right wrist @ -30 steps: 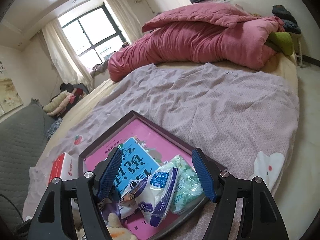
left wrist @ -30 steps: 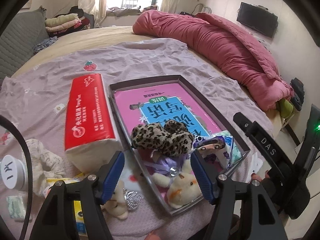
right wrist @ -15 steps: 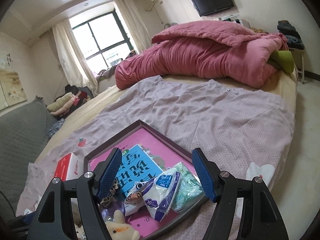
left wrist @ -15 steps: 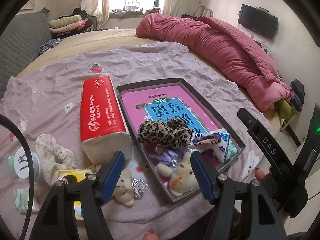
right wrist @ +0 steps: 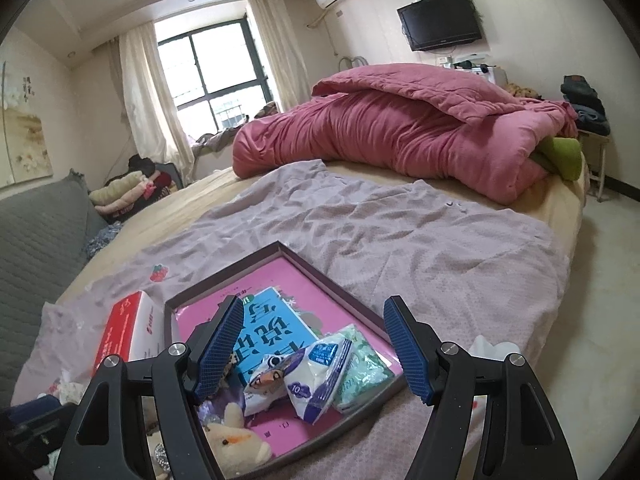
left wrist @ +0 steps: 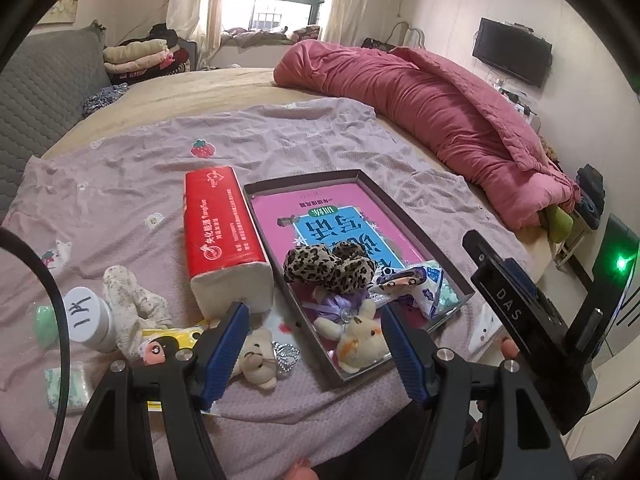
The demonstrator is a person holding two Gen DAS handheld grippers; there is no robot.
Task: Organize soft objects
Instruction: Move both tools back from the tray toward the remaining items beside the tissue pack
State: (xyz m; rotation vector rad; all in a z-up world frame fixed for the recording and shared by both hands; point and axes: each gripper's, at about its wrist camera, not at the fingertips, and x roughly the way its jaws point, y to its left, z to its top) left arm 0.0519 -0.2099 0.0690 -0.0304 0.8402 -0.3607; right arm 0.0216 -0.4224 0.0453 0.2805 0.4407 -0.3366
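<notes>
Above the near end of the tray (left wrist: 416, 224) I've got both grippers hanging, left gripper (left wrist: 314, 340) and right gripper (right wrist: 314, 350), jaws spread wide, nothing held. Inside the tray's near end: leopard plush (left wrist: 328, 266), rabbit toy (left wrist: 358, 340), tissue packs (right wrist: 320, 372). Outside, just left of the tray: red tissue brick (left wrist: 220, 224), small bear (left wrist: 256, 358) touching my left finger line, rag doll (left wrist: 130, 302) further left, white jar (left wrist: 86, 318) beside it. I judge I'm between picks, sorting partly done. Next I'd drop the left gripper onto the bear, close gently since it'll squash, then lift it over the tray wall.
</notes>
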